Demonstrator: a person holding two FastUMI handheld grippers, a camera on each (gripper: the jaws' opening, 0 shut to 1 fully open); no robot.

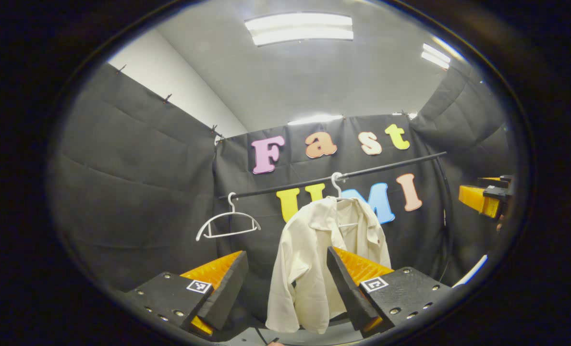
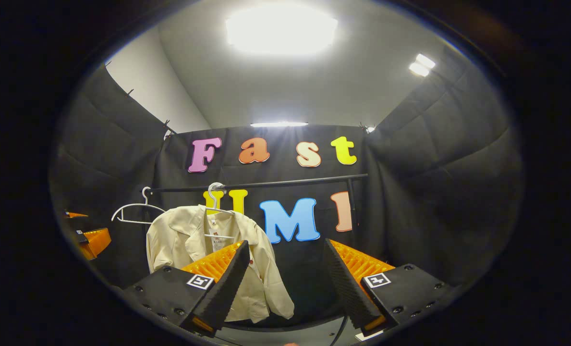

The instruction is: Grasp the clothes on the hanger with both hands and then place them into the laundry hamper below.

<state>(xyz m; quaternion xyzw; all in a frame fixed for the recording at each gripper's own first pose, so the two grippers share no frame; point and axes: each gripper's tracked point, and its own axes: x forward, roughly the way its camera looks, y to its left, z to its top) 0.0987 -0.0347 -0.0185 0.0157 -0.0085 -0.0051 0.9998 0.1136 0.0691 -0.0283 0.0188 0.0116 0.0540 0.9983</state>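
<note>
The shirt (image 1: 314,254) hangs on a hanger (image 1: 337,185) from the rail (image 1: 333,177), so it drapes free for us to take from both sides. A bare hanger (image 1: 227,226) hangs on the rail beside the shirt. We hold the left hand-held gripper (image 1: 287,283) and the right hand-held gripper (image 2: 285,278) short of the shirt, both wide open with nothing between their fingers.

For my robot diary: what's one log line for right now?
left tool open | right tool open | shirt on hanger | ungrasped
</note>
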